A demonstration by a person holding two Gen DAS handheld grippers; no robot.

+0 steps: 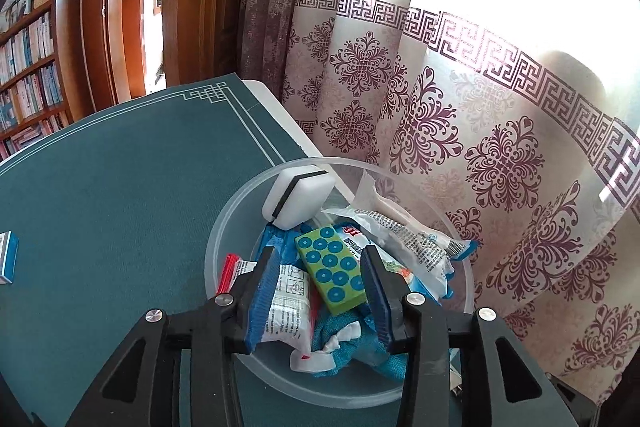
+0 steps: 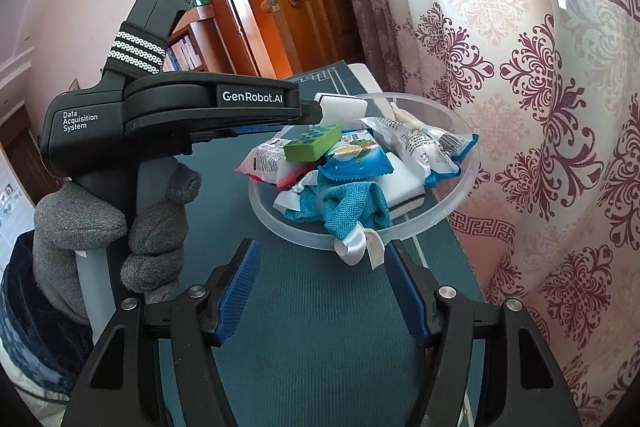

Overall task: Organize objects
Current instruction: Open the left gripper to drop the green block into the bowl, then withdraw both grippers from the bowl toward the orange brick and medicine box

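Note:
A clear plastic bowl near the table's curtain side holds a pile of things. A green block with blue dots lies on top of several snack packets, a teal cloth and a white sponge with a black stripe. My left gripper hovers over the bowl, open, its blue pads on either side of the block without pressing it. My right gripper stands open at the bowl's near rim, with nothing between its fingers.
A dark green mat covers the table. A small blue and white box lies at its left edge. A patterned curtain hangs close behind the bowl. A grey-gloved hand holds the left gripper's handle.

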